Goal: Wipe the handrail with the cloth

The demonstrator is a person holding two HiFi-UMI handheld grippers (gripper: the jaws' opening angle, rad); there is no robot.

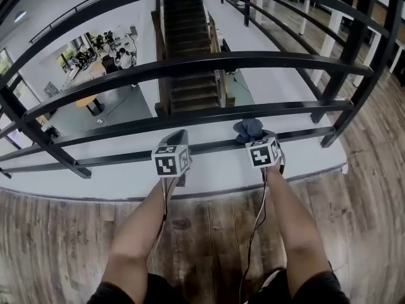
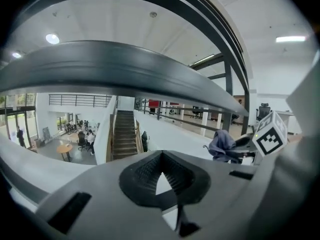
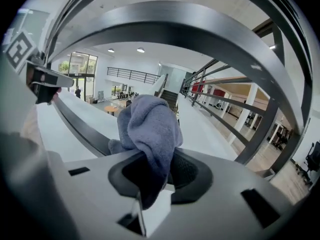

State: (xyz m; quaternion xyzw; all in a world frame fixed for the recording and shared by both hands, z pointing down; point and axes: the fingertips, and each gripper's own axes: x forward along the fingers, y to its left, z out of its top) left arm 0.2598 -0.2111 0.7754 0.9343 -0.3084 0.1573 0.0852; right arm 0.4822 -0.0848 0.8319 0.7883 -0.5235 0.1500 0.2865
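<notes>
Left of frame: left gripper [image 1: 179, 136] is down by the two lowest bars of the handrail [image 1: 209, 62], held on a bare forearm [image 1: 136, 233]. Its fingers [image 2: 142, 171] are clenched tip to tip with nothing between them, leaving only a small triangular gap behind the tips. In the left gripper view a thick dark bar crosses just above and ahead of those fingers. No view shows whether they touch it.

Ahead of both sets of fingers, through the bars: staircase [image 1: 190, 49] dropping to a lower floor, with a round desk [image 1: 88, 101] down there, off to the left.

Right of that: right gripper [image 1: 258, 142], level with the left one and near it, at the same low bars. Its fingers [image 3: 186, 173] are grasping the cloth [image 3: 150, 129]. It's blue-grey, pinched at one end deep between the pads, and the rest is bunched in a lump above and ahead of the tips. Head view puts the lump at the two lowest bars, overlapping them. Whether it presses on the metal isn't clear. Right gripper view shows a curved bar arching over fingers and cloth, apart from both.

Far right of the fingers: slanted post [image 1: 373, 56] of the handrail, and wooden floor [image 1: 373, 189] on the near side.
</notes>
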